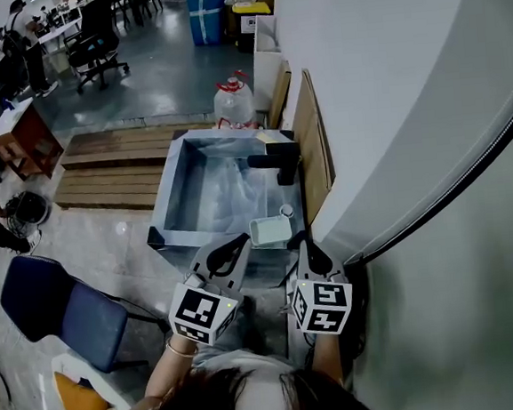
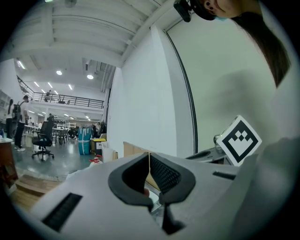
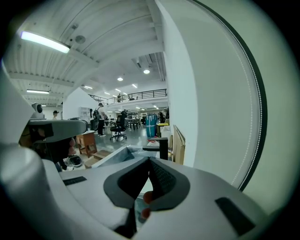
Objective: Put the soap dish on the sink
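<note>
A pale rectangular soap dish (image 1: 270,231) rests on the near right rim of the steel sink (image 1: 173,191), just this side of the black faucet (image 1: 275,160). My left gripper (image 1: 228,249) hovers over the sink's near edge, a little left of the dish and apart from it. My right gripper (image 1: 304,251) hangs just below and right of the dish. In the left gripper view the left gripper (image 2: 149,157) has its jaws meeting at the tips with nothing between them. The right gripper (image 3: 150,162) is likewise shut and empty, and its view shows the faucet (image 3: 159,145) ahead.
A small white round object (image 1: 286,211) stands beside the dish. Boards (image 1: 315,141) lean on the white wall right of the sink. A water jug (image 1: 234,102) stands beyond the sink, wooden pallets (image 1: 114,158) lie to its left, and a blue chair (image 1: 60,310) is near left.
</note>
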